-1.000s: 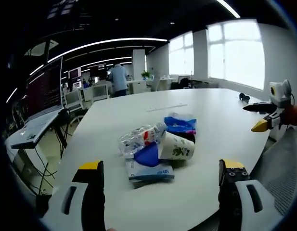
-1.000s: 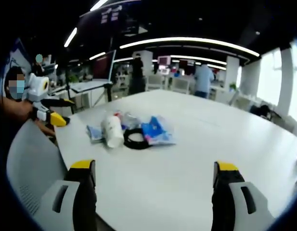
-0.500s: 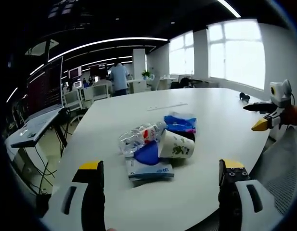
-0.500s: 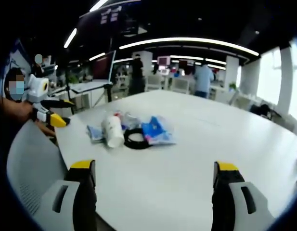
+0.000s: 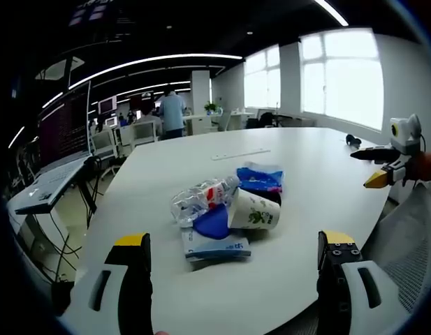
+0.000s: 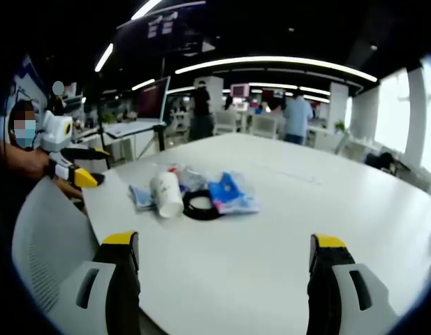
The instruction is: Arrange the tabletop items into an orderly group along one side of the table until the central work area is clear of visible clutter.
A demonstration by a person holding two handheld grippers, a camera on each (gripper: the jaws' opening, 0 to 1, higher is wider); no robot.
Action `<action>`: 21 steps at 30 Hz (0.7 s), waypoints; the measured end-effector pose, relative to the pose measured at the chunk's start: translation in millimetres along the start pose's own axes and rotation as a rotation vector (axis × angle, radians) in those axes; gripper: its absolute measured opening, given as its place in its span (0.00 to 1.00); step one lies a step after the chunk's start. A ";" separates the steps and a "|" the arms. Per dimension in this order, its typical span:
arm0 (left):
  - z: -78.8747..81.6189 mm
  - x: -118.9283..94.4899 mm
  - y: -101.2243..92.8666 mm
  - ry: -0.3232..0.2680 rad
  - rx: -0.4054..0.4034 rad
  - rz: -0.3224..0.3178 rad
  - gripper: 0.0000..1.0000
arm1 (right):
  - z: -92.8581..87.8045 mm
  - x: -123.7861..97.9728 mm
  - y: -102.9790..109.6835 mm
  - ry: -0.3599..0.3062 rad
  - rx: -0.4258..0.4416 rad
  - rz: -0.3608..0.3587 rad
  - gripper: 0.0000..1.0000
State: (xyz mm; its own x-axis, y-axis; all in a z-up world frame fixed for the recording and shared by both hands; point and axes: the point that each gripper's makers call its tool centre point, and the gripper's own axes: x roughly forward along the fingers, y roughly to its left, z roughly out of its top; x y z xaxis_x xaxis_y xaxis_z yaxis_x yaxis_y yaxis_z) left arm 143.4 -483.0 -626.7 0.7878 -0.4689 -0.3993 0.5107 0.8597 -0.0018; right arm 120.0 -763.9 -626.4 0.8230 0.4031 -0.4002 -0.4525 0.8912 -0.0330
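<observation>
While both hand-held grippers are held above the near edge of the white table (image 5: 320, 174), a small heap of items is seen lying well ahead of each of them, untouched.

In the left gripper view, the left hand-held gripper (image 5: 232, 262) rises from the bottom of the frame with its jaws spread wide apart and nothing between them. The heap sits just above the gap between the jaws, slightly left of the frame's centre. A crushed clear plastic bottle (image 5: 198, 201) with a red label is laid on its side at the heap's left. A paper cup (image 5: 254, 211) with a green print is tipped over on its right, touching the bottle. A blue packet (image 5: 260, 179) is seen behind the cup, and a flat tissue pack (image 5: 216, 246) lies nearest the jaws, partly under a blue piece. The right hand-held gripper (image 5: 374, 167) is seen at the right edge of the frame, well apart from the heap, its yellow-tipped jaws parted and empty.

In the right gripper view, the right hand-held gripper (image 6: 224, 262) is likewise shown with jaws wide open and empty at the bottom of the frame. The same heap lies above and left of the gap: the paper cup (image 6: 166, 193) on its side, a black ring-shaped object (image 6: 200, 204) just right of it, and the blue packet (image 6: 231, 193) beside that. The left hand-held gripper (image 6: 86, 165) is seen at the left edge of the frame, near the table's edge, its jaws parted.
</observation>
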 end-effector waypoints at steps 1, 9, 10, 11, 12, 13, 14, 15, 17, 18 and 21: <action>-0.1 -0.1 0.1 0.000 0.000 0.000 0.99 | -0.3 0.2 0.3 0.000 0.001 0.001 1.00; -0.5 0.1 2.4 0.008 0.006 -0.001 0.99 | -0.4 2.5 2.1 0.005 0.001 0.013 1.00; 0.1 0.1 2.4 0.006 0.004 -0.002 0.99 | -0.2 2.7 2.2 0.005 0.002 0.014 1.00; 0.3 0.2 2.7 0.005 0.003 -0.002 0.99 | 0.0 2.8 2.4 0.005 0.002 0.015 1.00; -0.5 0.7 3.4 0.007 0.004 -0.002 0.99 | -0.1 2.9 2.4 0.005 0.002 0.015 1.00; -0.8 0.9 3.8 0.009 0.006 -0.001 0.99 | -0.6 3.2 2.4 0.007 0.002 0.016 1.00; -1.2 1.3 3.9 0.011 0.007 -0.002 0.98 | -0.8 3.4 2.5 0.008 0.002 0.018 1.00; -1.4 1.5 3.9 0.012 0.007 -0.002 0.98 | -0.9 3.6 2.3 0.008 0.003 0.019 1.00; -1.7 1.9 3.5 0.014 0.006 -0.005 0.98 | -0.8 3.8 2.2 0.010 0.003 0.020 1.00; -2.4 2.5 3.7 0.017 0.007 -0.007 0.98 | -0.7 4.3 1.7 0.011 0.003 0.019 1.00; -1.9 3.4 4.0 0.018 0.011 -0.009 0.98 | 0.2 5.1 0.9 0.010 0.004 0.019 1.00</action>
State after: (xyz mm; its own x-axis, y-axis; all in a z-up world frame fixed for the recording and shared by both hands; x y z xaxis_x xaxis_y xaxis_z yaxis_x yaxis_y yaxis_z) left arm 147.5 -480.9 -629.8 0.7768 -0.4730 -0.4157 0.5217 0.8531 0.0044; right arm 123.9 -761.0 -628.2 0.8111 0.4176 -0.4096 -0.4664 0.8843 -0.0220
